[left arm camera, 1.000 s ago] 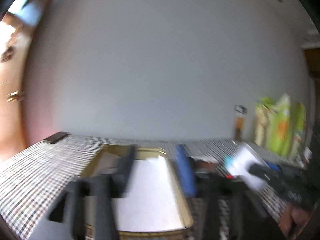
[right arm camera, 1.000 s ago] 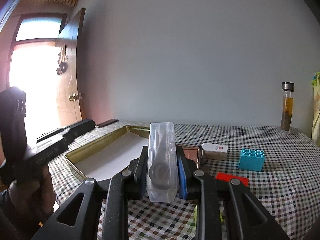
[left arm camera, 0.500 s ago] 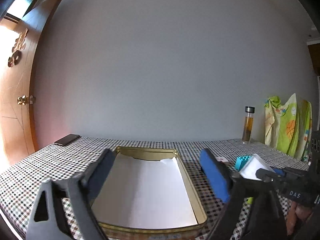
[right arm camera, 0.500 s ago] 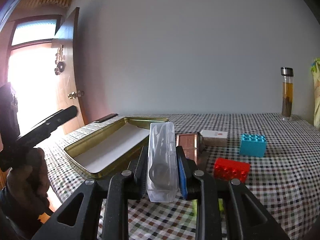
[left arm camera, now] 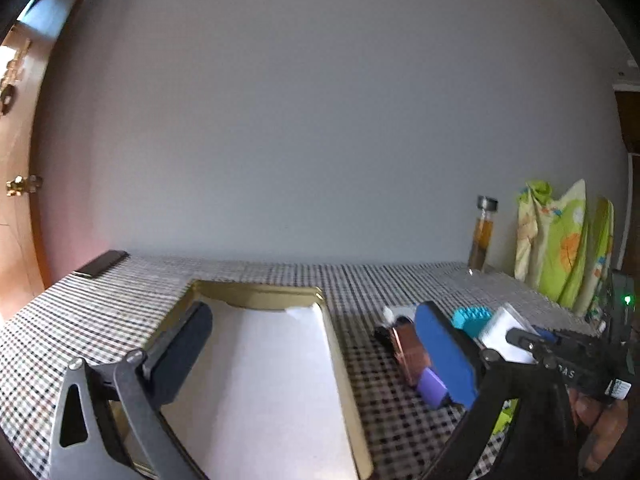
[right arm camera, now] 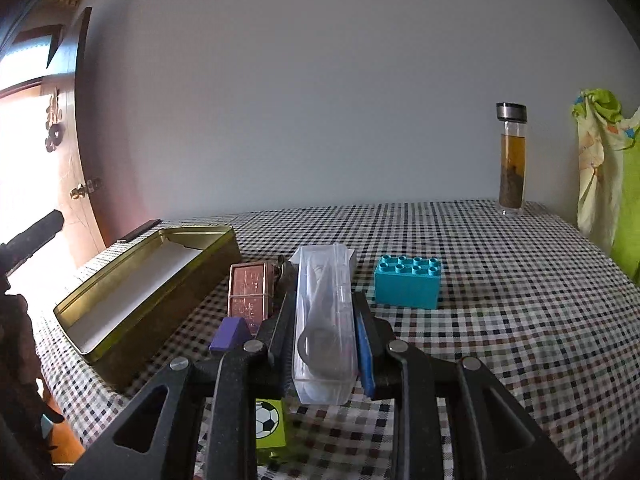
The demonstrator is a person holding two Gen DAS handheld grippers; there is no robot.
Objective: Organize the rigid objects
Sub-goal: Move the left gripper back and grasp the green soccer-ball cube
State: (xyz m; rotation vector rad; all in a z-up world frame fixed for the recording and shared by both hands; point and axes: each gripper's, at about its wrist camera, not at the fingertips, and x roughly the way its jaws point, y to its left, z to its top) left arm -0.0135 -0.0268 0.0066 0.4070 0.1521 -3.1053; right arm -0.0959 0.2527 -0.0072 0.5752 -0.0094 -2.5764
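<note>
A: What is the right gripper (right arm camera: pixel 325 344) carrying?

B: A clear plastic case (right arm camera: pixel 325 320), clamped between its two pads at lower centre of the right wrist view. The case stands on its narrow side, running away from the camera, with a dark round thing inside that I cannot make out.

A: And the tin?

B: A long gold tin (right arm camera: pixel 148 292) lies open at left of that view, lined with white paper. Just right of it a copper-coloured box (right arm camera: pixel 250 290) rests on the checked tablecloth (right arm camera: pixel 500 280), with a purple block (right arm camera: pixel 231 334) at its near end.

A: Anything else near the case?

B: A turquoise brick (right arm camera: pixel 407 282) sits right of it, apart from everything. A green cube with a football print (right arm camera: pixel 271 424) shows at the bottom, beneath the gripper's frame.

A: The left gripper?

B: In the left wrist view the left gripper (left arm camera: pixel 316 356) has its jaws wide apart, having just been opening, with nothing clamped. Its dark pad (left arm camera: pixel 182 354) hangs over the tin's (left arm camera: pixel 340 364) left side, the blue pad over the copper box (left arm camera: pixel 410 350) and purple block (left arm camera: pixel 432 388).

A: Is the right one visible there?

B: Yes, at right of the frame, with the white-looking case (left arm camera: pixel 504 334) at its tip and a hand (left arm camera: pixel 600 420) gripping its handle.

A: The background?

B: A glass bottle of amber liquid (right arm camera: pixel 511 160) stands at the table's far right edge by the wall, and green patterned cloth (left arm camera: pixel 560 240) hangs beyond it. A dark flat thing (left arm camera: pixel 102 264) lies at the far left corner.
</note>
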